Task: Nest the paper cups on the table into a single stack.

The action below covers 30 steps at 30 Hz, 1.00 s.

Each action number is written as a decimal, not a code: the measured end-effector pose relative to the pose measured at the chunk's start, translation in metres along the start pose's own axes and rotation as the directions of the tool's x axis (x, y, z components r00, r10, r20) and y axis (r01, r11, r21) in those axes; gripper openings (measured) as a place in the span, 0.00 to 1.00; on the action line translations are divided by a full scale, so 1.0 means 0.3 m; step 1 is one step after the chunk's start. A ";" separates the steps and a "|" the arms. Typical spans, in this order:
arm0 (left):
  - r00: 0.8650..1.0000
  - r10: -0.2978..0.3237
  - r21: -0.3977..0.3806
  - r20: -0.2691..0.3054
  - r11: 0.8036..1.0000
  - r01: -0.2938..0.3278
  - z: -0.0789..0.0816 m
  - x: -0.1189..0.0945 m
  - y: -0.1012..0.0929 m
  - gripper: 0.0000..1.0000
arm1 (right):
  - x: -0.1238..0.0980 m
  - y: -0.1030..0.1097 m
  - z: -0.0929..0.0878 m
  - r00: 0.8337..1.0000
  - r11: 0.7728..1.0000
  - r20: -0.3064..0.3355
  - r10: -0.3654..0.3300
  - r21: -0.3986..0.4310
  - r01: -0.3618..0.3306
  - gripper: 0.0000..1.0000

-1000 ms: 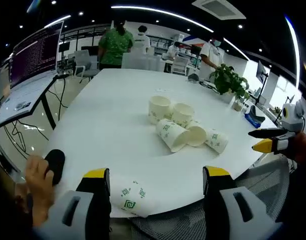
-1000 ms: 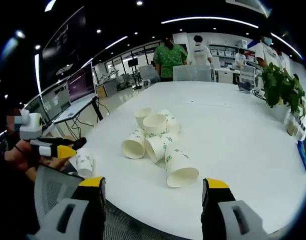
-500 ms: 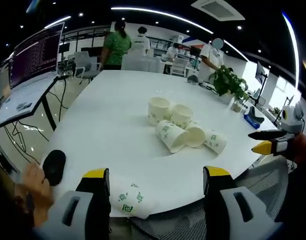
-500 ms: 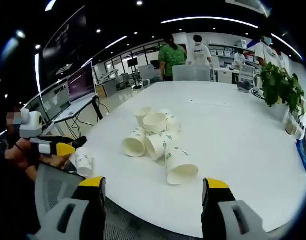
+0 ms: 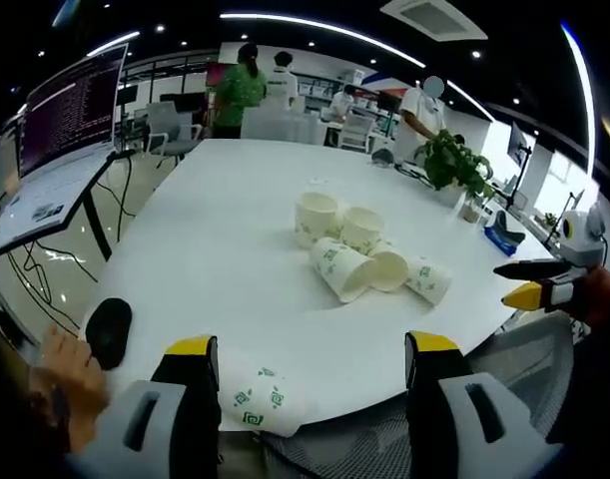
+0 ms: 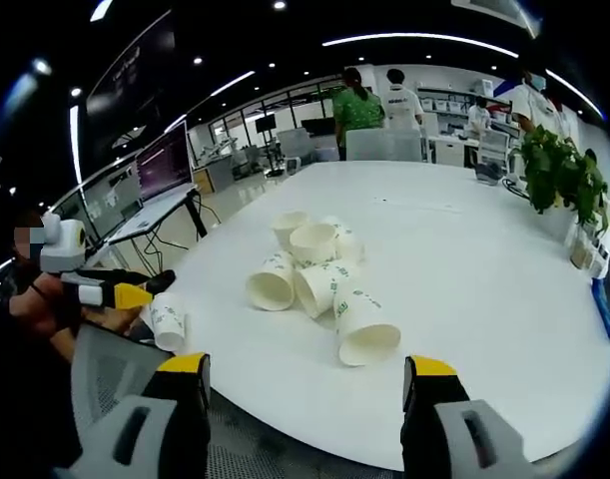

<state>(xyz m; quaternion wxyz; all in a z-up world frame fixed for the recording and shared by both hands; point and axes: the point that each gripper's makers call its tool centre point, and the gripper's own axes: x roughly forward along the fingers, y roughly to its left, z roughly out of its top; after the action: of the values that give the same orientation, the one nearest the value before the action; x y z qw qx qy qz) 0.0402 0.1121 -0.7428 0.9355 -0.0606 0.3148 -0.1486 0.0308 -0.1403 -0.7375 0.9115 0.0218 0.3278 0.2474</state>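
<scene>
Nothing nested yet; opening step, both grippers held off the counter (image 5: pixel 215 249) edge. Left gripper (image 5: pixel 309 394) with fingers apart and empty, a lone cup (image 5: pixel 255 399) lying on its side between them at 6 o'clock, right at the near edge. Cluster of cups (image 5: pixel 359 249) near the counter's middle, at 12 to 1 o'clock: two upright, the rest tipped over and touching. Right gripper (image 6: pixel 305 399) fingers likewise spread and empty, nearest tipped cup (image 6: pixel 364 327) just ahead at 12 o'clock. Likely next: close on the lone cup or that nearest tipped one, stand it up, then seat it in another.
</scene>
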 end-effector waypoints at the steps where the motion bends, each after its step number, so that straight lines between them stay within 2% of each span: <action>1: 1.000 0.000 0.000 -0.001 1.000 0.000 -0.001 0.000 0.001 0.75 | 0.002 -0.001 -0.001 1.000 1.000 -0.001 0.001 -0.001 -0.001 0.80; 30: 1.000 0.004 0.003 -0.025 1.000 -0.004 -0.001 0.008 0.045 0.75 | 0.014 -0.005 -0.010 1.000 1.000 -0.004 -0.007 0.015 0.007 0.80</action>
<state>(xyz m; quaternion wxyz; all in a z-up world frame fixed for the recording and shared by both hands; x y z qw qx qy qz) 0.0449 0.1243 -0.7473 0.9319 -0.0565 0.3263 -0.1481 0.0325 -0.1400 -0.7426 0.9116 0.0272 0.3317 0.2415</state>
